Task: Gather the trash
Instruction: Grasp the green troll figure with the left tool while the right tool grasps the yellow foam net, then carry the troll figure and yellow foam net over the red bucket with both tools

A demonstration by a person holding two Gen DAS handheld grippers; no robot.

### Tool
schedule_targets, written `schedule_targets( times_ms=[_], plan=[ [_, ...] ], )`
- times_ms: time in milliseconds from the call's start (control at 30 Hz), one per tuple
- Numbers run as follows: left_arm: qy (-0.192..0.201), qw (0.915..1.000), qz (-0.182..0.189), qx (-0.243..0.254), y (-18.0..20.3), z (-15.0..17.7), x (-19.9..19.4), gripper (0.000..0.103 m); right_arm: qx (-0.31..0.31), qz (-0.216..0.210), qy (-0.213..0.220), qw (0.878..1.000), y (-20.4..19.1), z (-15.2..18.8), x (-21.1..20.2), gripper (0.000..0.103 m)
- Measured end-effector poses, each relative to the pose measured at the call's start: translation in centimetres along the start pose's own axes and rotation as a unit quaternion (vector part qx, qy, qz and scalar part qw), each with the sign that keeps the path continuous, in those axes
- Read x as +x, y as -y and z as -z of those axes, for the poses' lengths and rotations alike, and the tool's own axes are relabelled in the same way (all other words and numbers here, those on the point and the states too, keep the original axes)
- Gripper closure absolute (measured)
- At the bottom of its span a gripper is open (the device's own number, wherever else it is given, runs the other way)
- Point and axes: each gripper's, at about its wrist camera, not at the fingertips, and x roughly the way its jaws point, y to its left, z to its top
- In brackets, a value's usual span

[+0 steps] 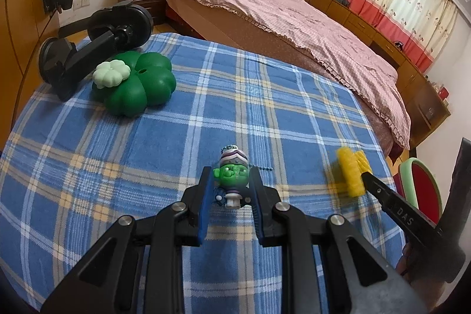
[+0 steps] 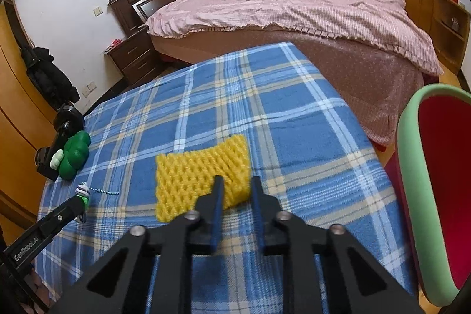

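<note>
Left hand-held gripper [image 1: 231, 184]: jaws narrow, closed on a small green-faced plastic figurine with a striped cap and bead chain [image 1: 232, 175], low centre of the left wrist view, over the blue plaid blanket covering the counter [image 1: 176, 137]. The figurine appears rigid, light and smooth; the grip sits across its head and body, which looks secure, though the chain trails loose.

Right hand-held gripper [image 2: 235, 190]: jaws narrow, drawn in on the near edge of a yellow foam-mesh fruit sleeve [image 2: 200, 178], which lies centre of the right wrist view on the blanket. In the left wrist view the same sleeve shows at right, its end caught at the fingertips. Judged very light, soft and compressible; it will flatten under the pads and may flop or slip out. Taking hold deeper in, away from the edge, is advisable.

Also noted, upper left of the left wrist view: a green clover-shaped plastic container [image 1: 138, 84] just beside a black camera mount [image 1: 88, 49].
</note>
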Motion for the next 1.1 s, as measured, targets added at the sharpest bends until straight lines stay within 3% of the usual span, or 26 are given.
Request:
schedule_targets(
  times_ms=[233, 1100],
  plan=[
    [0.006, 1.0, 0.006, 0.003, 0.3, 0.4, -1.1, 0.079, 0.012, -0.001, 0.009, 1.0, 0.1, 0.4, -1.4, 0.095],
    [0.037, 0.9972, 0.06, 0.025, 3.8, 1.9, -7.3, 0.079, 0.051, -0.033, 0.094, 0.994, 2.7, 4.0, -13.4, 0.094]
  ],
)
